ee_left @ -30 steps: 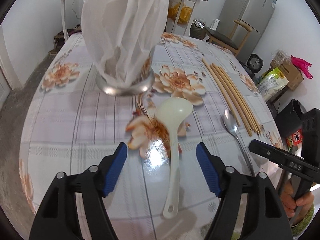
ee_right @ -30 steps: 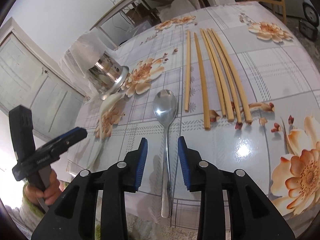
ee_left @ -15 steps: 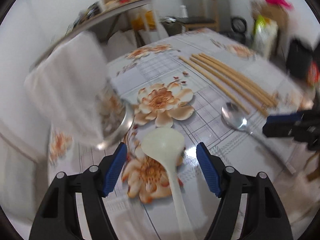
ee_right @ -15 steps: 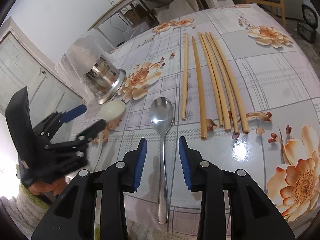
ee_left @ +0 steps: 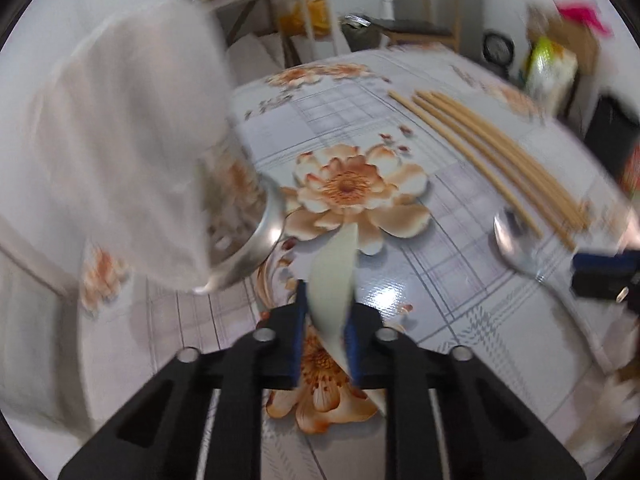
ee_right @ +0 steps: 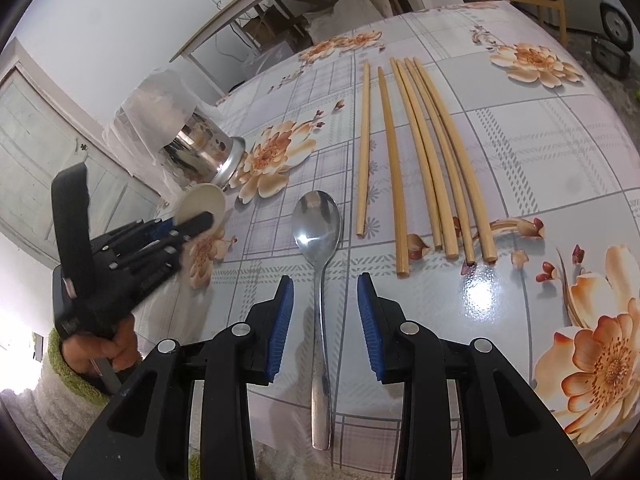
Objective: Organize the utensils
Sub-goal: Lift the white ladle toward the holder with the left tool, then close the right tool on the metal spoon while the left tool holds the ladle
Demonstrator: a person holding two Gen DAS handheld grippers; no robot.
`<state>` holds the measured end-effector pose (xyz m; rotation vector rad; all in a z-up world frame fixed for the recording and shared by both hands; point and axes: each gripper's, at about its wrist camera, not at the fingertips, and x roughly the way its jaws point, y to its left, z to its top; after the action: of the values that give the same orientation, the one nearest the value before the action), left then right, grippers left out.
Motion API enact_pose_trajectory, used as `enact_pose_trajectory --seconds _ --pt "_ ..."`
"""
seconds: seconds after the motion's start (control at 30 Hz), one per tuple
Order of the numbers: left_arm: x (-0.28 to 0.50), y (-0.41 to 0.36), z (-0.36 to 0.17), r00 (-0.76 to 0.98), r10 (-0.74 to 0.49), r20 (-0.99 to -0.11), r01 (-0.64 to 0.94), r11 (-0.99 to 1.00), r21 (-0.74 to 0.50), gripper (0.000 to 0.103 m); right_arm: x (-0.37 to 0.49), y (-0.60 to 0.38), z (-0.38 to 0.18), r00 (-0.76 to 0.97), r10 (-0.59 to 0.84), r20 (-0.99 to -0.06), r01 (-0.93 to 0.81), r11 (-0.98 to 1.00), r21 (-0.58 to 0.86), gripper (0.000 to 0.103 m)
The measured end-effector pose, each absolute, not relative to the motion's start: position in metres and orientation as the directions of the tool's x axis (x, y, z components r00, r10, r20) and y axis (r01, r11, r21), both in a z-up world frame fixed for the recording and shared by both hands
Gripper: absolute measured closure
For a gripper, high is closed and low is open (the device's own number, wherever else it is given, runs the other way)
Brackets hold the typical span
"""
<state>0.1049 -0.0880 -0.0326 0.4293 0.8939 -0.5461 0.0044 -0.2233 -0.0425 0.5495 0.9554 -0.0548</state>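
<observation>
The left gripper has just been closing, and in the left wrist view its blue pads now press on the white plastic ladle, which stands on edge between them, its bowel end pointing away toward the flowered tablecloth. Just to the left of it stands the steel utensil holder, draped in a white plastic bag. To the right lie the wooden chopsticks side by side, and below them the metal spoon, blurred, with the right gripper's tip just beside it at the picture's edge.

In the right wrist view the right gripper hangs over the table with its jaws partly apart, holding nothing; the spoon's handle runs between the pads without touching them. The chopsticks lie to the right of the spoon's bowl, six in a loose row. At the left, a hand in a green-cuffed sleeve holds the left gripper, clamped on the ladle near the holder's base.
</observation>
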Motion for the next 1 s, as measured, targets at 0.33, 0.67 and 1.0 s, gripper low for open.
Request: enact_pose_trajectory --seconds 0.33,0.67,1.0 --pt "0.134 -0.025 -0.042 0.343 -0.410 -0.845 0.450 0.862 -0.236 0.093 0.003 -0.225 -0.036 0.603 0.193 -0.774 0.270 0.863 0.426 0.071" --pt "0.119 -0.017 -0.035 0.380 -0.397 -0.836 0.459 0.865 -0.203 0.096 0.032 -0.231 -0.037 0.613 0.212 -0.761 0.212 0.884 0.416 0.071" --pt "0.118 -0.019 -0.037 0.383 -0.391 -0.837 0.460 0.866 -0.195 0.097 0.075 -0.231 -0.044 0.581 0.157 -0.799 0.151 0.943 0.296 0.071"
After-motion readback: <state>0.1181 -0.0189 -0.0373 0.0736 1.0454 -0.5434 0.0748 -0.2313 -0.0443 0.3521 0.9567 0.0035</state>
